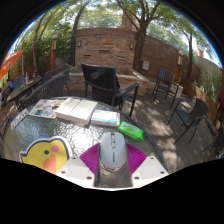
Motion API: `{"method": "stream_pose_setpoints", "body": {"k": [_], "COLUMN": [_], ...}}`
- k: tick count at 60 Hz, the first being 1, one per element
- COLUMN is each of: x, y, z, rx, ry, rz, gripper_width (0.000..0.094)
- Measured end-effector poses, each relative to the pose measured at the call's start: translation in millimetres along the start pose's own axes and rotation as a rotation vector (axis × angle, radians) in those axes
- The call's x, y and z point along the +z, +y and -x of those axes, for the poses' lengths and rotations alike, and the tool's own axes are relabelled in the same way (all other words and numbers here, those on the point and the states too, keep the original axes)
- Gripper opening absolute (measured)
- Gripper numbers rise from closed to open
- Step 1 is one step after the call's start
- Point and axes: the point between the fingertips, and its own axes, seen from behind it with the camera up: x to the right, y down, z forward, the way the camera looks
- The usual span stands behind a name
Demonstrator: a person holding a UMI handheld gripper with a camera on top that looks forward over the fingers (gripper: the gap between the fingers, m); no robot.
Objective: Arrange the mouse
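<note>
**Mouse positioning: approach and grasp stage**

Take the mouse (113,150) as your reference point. It lies on a purple mat (97,157) on the glass tabletop (30,135), directly between the two fingers of the gripper (113,172), with its nearer end reaching down towards them.

To the left of the mouse, a yellow duck figure (45,154) sits on the tabletop. Beyond the mouse and to its left, a stack of books and papers (72,109) lies flat. To the right of the mouse and slightly beyond it is a small green object (130,130). A dark patio chair (108,87) stands behind the tabletop, well beyond the mouse.

The gripper fingers stand apart, one at each side of the mouse. Whether they touch its sides cannot be determined, and the mouse appears to rest on the mat under its own weight.

Judged from this arrangement, you are at the grasp stage and the mouse has not yet been secured. The next move calls for closing the fingers evenly on both flanks of the mouse, keeping it centred, then lifting clear of the mat before placing it.
</note>
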Motion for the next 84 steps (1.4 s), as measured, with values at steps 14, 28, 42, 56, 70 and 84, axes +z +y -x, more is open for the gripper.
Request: {"method": "stream_pose_setpoints", "body": {"k": [14, 28, 42, 56, 70, 84], "x": [-108.5, -74.9, -55.8, -160.6, -274.6, -333.3], "y": [-105.8, 19.2, 66.4, 20.2, 13.2, 19.2], "z": [86.0, 195.5, 206.7, 204.9, 211.4, 201.8], "rx": [0.069, 0.059, 0.053, 0.016, 0.017, 0.017], "ry": [-0.095, -0.183, -0.164, -0.121, -0.077, -0.016], "rz": [-0.218, 0.014, 0.094, 0.025, 0.013, -0.004], "gripper_width": [0.0368, 0.0365, 0.0598, 0.0855, 0.0859, 0.0856]}}
